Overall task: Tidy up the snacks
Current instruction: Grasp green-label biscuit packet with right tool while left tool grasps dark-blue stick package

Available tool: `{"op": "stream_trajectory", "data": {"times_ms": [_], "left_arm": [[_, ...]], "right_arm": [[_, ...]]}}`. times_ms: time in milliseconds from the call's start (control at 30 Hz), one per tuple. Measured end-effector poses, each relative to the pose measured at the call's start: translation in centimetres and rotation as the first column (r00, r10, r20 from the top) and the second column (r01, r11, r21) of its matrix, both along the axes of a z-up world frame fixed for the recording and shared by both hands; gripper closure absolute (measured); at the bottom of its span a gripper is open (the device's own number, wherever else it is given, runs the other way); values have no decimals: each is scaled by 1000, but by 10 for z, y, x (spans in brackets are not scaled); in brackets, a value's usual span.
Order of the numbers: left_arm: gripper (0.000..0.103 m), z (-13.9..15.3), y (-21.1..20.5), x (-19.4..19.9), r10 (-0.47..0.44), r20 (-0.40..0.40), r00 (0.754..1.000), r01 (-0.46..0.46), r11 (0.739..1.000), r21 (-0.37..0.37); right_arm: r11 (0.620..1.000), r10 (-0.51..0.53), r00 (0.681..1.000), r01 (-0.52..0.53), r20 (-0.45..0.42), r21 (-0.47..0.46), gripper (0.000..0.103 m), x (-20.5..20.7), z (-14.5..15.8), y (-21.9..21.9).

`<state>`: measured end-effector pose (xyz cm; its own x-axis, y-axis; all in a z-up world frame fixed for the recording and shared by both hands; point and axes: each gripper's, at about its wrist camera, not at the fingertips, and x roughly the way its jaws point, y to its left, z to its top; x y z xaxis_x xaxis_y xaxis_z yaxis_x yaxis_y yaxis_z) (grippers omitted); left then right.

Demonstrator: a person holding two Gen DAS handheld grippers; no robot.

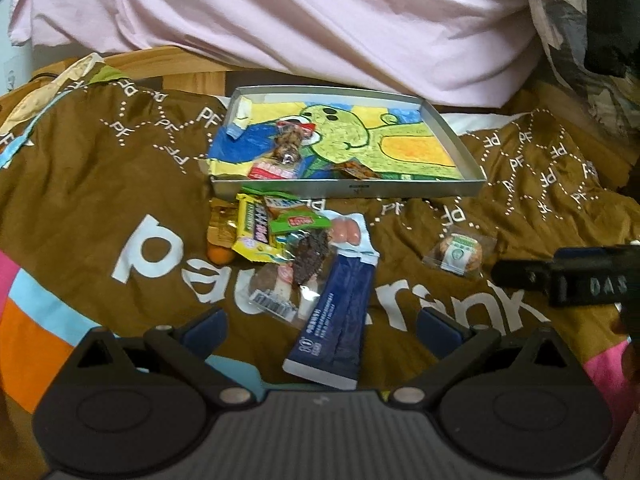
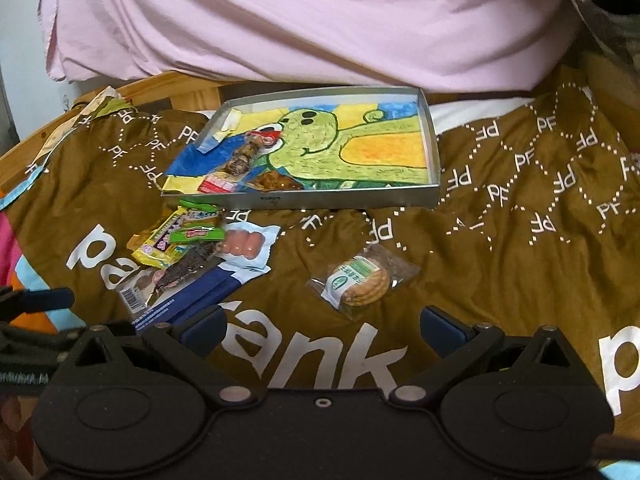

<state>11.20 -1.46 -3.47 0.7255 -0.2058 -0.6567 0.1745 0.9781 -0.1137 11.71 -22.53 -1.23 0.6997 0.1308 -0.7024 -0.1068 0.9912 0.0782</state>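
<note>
On the brown bedspread (image 2: pixel 500 264), just in front of the shallow metal tray (image 2: pixel 304 200), the loose snacks lie in a heap at the left. Farthest left in the heap are a yellow wrapper (image 1: pixel 256 232) and a green packet (image 1: pixel 298 222), thin foil and film that likely weigh next to nothing, crinkle under pressure and slide on one another; a pinch on a crimped end seam looks safer than one across the slick face. Next to them a dark snack in a clear sleeve (image 1: pixel 308 256) overlaps a long navy pouch (image 1: pixel 340 320), whose far end shows pink sausages (image 1: pixel 346 232). That pouch seems the heaviest and floppiest piece, so it would probably sag if taken by one end; mid-length at an edge looks best. Well apart to the right sits a cookie pack (image 2: pixel 360 282), brittle inside a loose clear wrap, so I would grip the flat seal and not the biscuits. Two snacks already rest in the left part of the tray: a long clear packet with a red label (image 2: pixel 234 170) and a small dark one (image 2: pixel 272 182).

Left gripper (image 1: pixel 320 330) hovers over the navy pouch, jaws spread wide and empty. Right gripper (image 2: pixel 320 328) hangs just before the cookie pack, jaws likewise apart, touching nothing.
</note>
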Motion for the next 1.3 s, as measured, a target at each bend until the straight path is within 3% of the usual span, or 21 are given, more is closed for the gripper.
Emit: {"op": "stream_trajectory", "data": {"times_ms": [233, 533, 900, 1000, 1200, 1300], "left_arm": [[0, -3, -8, 8, -72, -7, 997, 71, 997, -34], [0, -20, -32, 40, -227, -87, 970, 230, 973, 26], [1, -36, -29, 64, -252, -158, 955, 246, 967, -62], [10, -35, -25, 68, -249, -170, 954, 236, 968, -89], [25, -34, -20, 67, -216, -176, 960, 202, 975, -96], [28, -34, -17, 68, -197, -182, 963, 180, 978, -106]], "right_arm": [[996, 83, 996, -82, -30, 32, 1, 25, -5, -6], [983, 177, 983, -174, -54, 65, 1, 72, -25, -16], [971, 234, 966, -229, -107, 64, 1, 107, -54, -25], [965, 255, 960, -246, -115, 89, 1, 107, -55, -25], [933, 358, 923, -349, -142, 83, 16, 98, -54, -7], [920, 393, 908, -387, -144, 68, 20, 95, -54, 1]]}}
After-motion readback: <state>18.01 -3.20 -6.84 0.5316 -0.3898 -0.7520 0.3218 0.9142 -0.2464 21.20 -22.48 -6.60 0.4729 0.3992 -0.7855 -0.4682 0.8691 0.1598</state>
